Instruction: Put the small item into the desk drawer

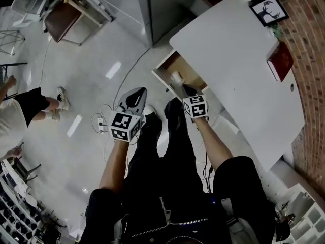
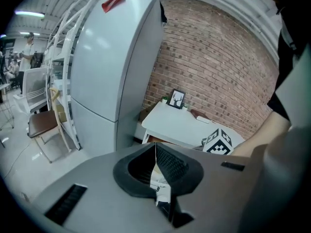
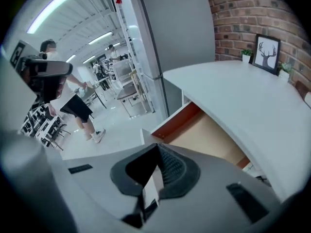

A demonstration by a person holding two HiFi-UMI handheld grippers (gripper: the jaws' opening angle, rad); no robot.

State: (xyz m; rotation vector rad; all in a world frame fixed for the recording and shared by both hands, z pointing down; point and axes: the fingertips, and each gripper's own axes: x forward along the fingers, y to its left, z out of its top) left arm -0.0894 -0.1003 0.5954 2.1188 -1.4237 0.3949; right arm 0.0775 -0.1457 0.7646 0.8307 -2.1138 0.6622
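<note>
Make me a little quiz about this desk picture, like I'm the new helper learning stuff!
1. True or false: the drawer of the white desk stands open.
2. Pick one. What stands on the desk?
A) a framed deer picture
B) a teapot
C) a football
3. Fill in the gap: the jaws of the right gripper are ____ (apart or together).

Key: 1 true. 2 A. 3 together.
</note>
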